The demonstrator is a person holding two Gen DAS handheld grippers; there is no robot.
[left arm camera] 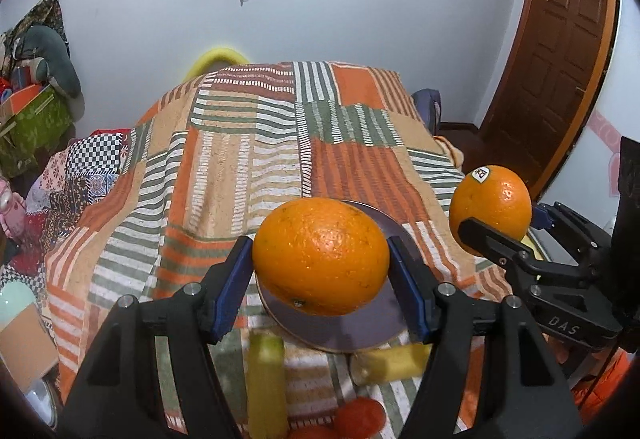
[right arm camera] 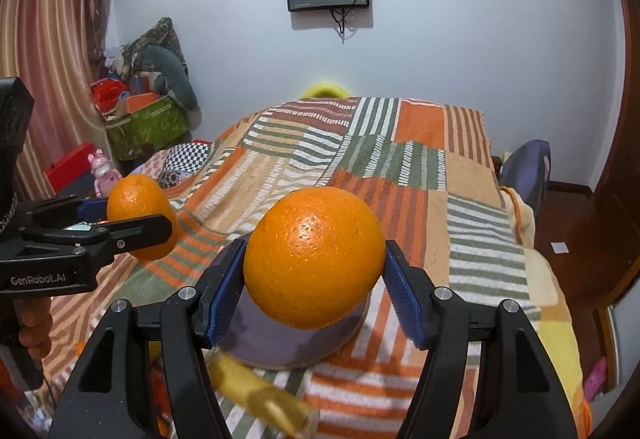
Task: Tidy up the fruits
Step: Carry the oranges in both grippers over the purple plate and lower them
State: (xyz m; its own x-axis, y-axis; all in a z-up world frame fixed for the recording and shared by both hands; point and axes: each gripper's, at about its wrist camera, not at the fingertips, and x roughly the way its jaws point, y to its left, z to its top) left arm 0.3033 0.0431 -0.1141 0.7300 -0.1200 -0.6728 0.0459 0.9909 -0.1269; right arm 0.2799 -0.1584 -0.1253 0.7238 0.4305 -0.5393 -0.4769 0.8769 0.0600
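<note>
The left claw (left arm camera: 320,267) is pinching an orange (left arm camera: 322,257) between its blue pads, holding it in the air directly above a grey plate (left arm camera: 352,335) that is lying on the striped patchwork blanket (left arm camera: 224,167) covering the bed. The right claw (right arm camera: 314,271) is likewise pinching a second orange (right arm camera: 314,257), the one wearing a small sticker in the left wrist view, and is also carrying it over the plate (right arm camera: 276,351), on the right side of it. Each fruit is sitting squarely between its pads, with both clear of the plate's surface.

Just off the near rim of the plate, yellow-green fruits are lying on the blanket: one blurred piece (left arm camera: 266,383) to the near left and a banana-like one (left arm camera: 388,361) touching or almost touching the rim; their exact kind is hard to tell. Red-orange fruits (left arm camera: 358,415) are resting nearer still to the camera than those.

Judging from this, the step in hand is bringing both oranges to the plate. The next move is calling for lowering each orange until it is resting on the plate, setting them side by side so they are not knocking together, then spreading the pads gently so that neither round fruit rolls off the rim.
</note>
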